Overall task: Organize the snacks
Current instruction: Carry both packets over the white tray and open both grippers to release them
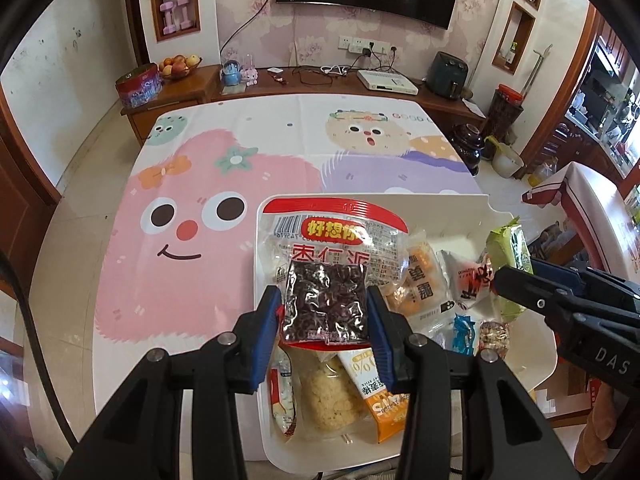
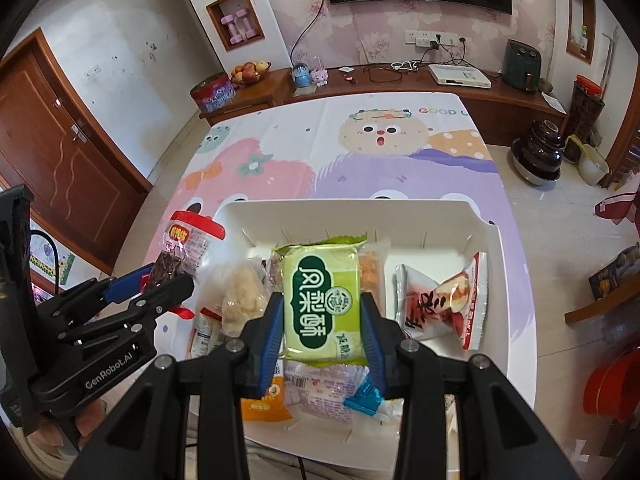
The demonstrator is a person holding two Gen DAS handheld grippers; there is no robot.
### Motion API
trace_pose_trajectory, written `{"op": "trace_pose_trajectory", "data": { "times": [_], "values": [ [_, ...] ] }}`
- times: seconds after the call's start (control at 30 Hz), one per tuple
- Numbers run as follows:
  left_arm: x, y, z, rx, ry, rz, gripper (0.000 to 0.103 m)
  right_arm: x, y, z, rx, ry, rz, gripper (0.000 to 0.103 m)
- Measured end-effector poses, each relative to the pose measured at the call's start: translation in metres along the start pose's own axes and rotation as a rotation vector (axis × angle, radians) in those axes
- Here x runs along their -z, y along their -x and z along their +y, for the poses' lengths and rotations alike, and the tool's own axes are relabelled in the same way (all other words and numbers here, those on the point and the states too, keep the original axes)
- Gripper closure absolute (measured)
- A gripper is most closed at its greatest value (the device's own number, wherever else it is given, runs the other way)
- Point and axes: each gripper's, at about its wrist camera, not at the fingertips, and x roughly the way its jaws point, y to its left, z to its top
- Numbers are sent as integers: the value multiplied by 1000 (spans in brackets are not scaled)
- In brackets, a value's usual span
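Note:
My left gripper (image 1: 325,305) is shut on a clear red-topped snack packet (image 1: 326,272) with dark pieces inside, held above the left end of a white tray (image 1: 460,210); it also shows in the right wrist view (image 2: 182,252). My right gripper (image 2: 322,322) is shut on a green snack packet (image 2: 322,300), held above the middle of the tray (image 2: 352,210); the packet also shows in the left wrist view (image 1: 510,254). Several more snack packets lie in the tray, among them a white and red one (image 2: 444,306).
The tray stands on a table with a pink and purple cartoon cloth (image 1: 200,208). Behind it runs a wooden sideboard (image 2: 400,80) with a fruit bowl (image 2: 250,72) and a red tin (image 2: 212,94). Dark jars (image 2: 538,152) stand on the floor at the right.

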Motion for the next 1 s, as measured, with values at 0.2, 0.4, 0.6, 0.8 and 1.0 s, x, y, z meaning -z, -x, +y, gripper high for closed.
{"op": "trace_pose_trajectory", "data": {
  "times": [0.2,0.4,0.6,0.8,1.0],
  "values": [
    [1,-5,-1,-12,2,12,61,2,-7,2,9,4,14,65],
    [4,-11,-2,-37,1,37,31,2,-11,2,16,-2,21,65],
    [4,-9,-6,-57,-9,26,11,6,-16,0,21,-14,32,64],
    [7,-9,-6,-69,-7,33,11,8,-15,0,33,-6,18,64],
    [7,0,-5,-94,-4,13,10,10,-7,3,69,-1,-18,62]
  ]
}}
